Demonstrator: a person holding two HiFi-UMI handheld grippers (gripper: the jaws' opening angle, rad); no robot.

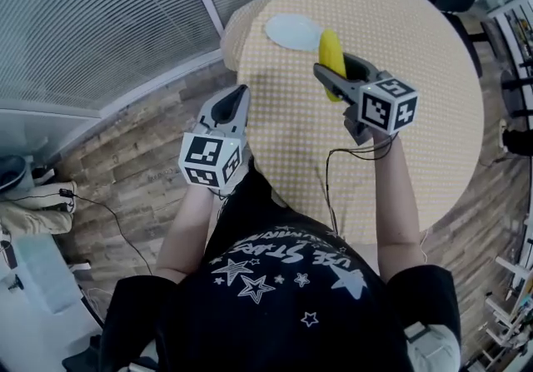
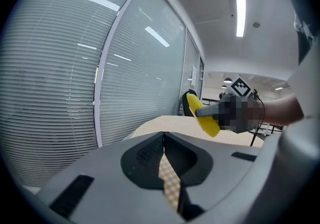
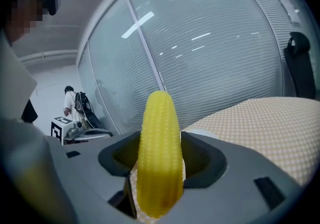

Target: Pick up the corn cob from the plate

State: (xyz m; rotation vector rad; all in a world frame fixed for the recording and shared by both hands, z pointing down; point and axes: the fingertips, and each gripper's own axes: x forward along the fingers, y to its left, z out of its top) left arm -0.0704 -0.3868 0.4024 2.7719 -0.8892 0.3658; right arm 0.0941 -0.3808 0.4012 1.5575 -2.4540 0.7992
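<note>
Your R gripper (image 1: 333,69) is clamped on the corn cob (image 3: 159,158) at mid-length, jaws wide. The cob's up off the plate (image 1: 293,32), which lies at its 10 o'clock in head view. It looks light, stiff, bumpy, prob. plastic, so mid-length suits. L gripper (image 2: 163,140) is closed, empty.

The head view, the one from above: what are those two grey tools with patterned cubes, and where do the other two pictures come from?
A person holds a two-jaw gripper in each hand; the cubes are part of them. The head view comes from a camera on the person's head, looking down. The other two pictures come from cameras riding on each gripper, looking along its jaws. On the round table with its dotted cloth lies a pale plate. The right gripper is closed on a yellow corn cob, held in the air above the table. The left gripper is shut and holds nothing.
</note>
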